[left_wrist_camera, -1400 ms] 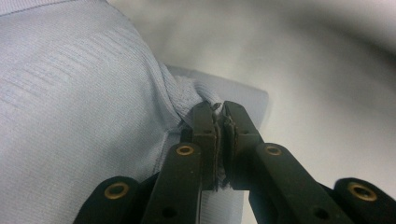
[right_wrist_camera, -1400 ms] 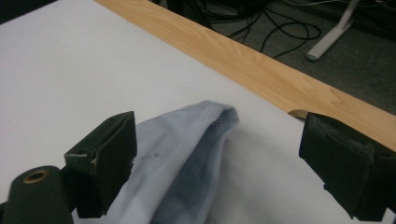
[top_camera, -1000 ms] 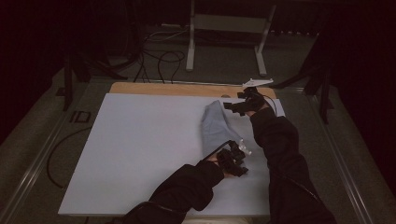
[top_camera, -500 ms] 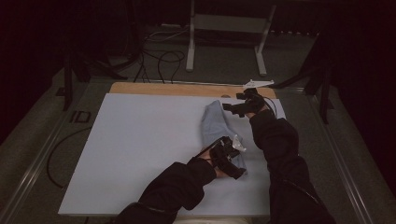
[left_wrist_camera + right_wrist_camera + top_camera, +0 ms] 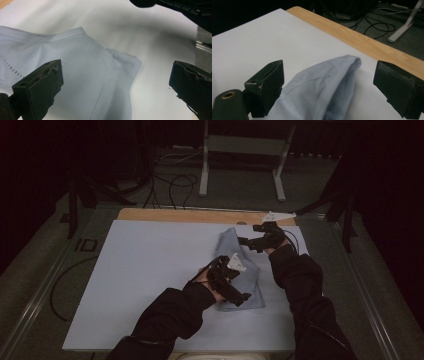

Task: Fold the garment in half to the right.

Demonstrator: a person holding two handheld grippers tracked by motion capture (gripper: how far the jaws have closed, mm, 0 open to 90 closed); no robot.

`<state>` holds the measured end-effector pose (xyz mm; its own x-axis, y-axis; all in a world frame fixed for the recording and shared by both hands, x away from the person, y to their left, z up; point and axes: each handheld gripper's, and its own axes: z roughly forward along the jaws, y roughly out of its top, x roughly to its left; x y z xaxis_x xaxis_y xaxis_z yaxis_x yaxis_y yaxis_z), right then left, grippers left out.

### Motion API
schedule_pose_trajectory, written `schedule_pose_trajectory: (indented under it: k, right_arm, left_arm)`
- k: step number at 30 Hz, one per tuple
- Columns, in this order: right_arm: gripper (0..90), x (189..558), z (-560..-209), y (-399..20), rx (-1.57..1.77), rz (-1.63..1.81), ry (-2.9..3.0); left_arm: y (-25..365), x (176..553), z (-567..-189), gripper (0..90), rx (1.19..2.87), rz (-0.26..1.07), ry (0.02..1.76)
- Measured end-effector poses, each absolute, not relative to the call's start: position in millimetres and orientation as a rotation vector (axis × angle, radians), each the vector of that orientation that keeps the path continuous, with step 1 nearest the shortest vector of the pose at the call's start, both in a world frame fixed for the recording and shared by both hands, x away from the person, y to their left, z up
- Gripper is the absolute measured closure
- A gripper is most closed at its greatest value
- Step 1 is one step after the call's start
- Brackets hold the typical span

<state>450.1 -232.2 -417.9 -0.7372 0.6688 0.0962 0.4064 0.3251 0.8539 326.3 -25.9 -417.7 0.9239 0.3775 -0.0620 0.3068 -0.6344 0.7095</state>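
A light blue cloth (image 5: 234, 251) lies folded in a long bundle right of centre on the white board (image 5: 145, 270). My left gripper (image 5: 241, 296) hovers over the cloth's near end. Its jaws have just been opening and now stand wide apart (image 5: 117, 82), with the cloth (image 5: 82, 75) lying below them and untouched. My right gripper (image 5: 248, 241) is at the cloth's far end, pointing left. It is open (image 5: 329, 87), and the raised fold of cloth (image 5: 324, 92) sits between the pads without being pressed.
A wooden strip (image 5: 175, 215) runs along the board's far edge. Beyond it are floor cables (image 5: 170, 180) and a metal stand (image 5: 205, 165). The person's dark sleeves (image 5: 305, 290) come in from the bottom.
The left gripper has opened, let go of the cloth's near end and lifted slightly to the left. The right gripper has shifted a little.
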Motion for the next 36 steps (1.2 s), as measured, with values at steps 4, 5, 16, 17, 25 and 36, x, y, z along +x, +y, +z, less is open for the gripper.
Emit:
schedule_pose_trajectory:
  k: [4,5,16,17,25,36]
  right_arm:
    - [9.8,438,-421,-228,0.938,1.371,2.335]
    - [9.8,434,-422,-226,0.941,1.377,2.334]
    - [9.8,397,-429,-221,0.863,1.409,2.371]
    - [9.8,394,-429,-220,0.853,1.402,2.376]
    - [9.9,375,-429,-221,0.812,1.407,2.381]
    - [9.9,360,-426,-228,0.783,1.449,2.361]
  left_arm:
    - [-6,333,-416,0.0,2.265,0.098,0.475]
    - [-2,333,-416,0.0,2.268,0.103,0.463]
    - [43,337,-409,0.0,2.244,0.145,0.466]
    - [47,338,-408,0.0,2.243,0.148,0.469]
    - [75,338,-404,0.0,2.215,0.180,0.455]
    - [108,334,-400,0.0,2.223,0.223,0.458]
